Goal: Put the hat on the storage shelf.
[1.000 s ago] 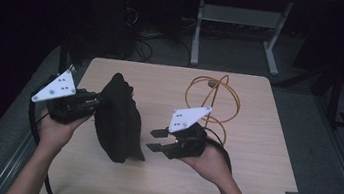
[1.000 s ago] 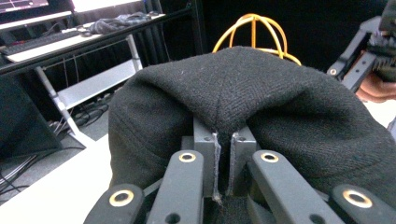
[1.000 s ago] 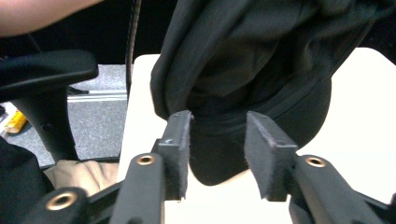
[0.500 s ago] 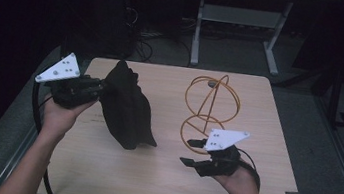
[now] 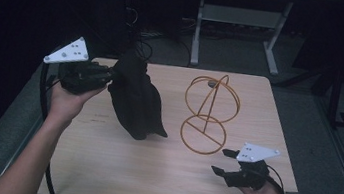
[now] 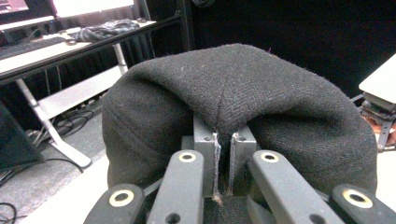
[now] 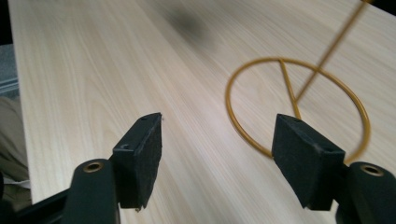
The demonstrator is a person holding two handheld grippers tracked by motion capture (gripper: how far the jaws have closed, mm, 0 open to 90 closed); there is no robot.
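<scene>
- A black woollen cap (image 5: pixel 135 101), coarse herringbone weave, is clamped by the left gripper (image 6: pixel 223 154) above the wooden table's (image 5: pixel 100 168) left half.
- The right gripper (image 7: pixel 217 140) is held wide apart beside a golden wire stand (image 5: pixel 208 113).

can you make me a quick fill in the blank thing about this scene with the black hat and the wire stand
1. The left gripper is shut on the black ____.
2. The right gripper has its jaws ____ and holds nothing.
3. The wire stand is ____ in colour.
4. The stand sits on a ____ table.

Missing words: hat; open; gold; wooden
</scene>
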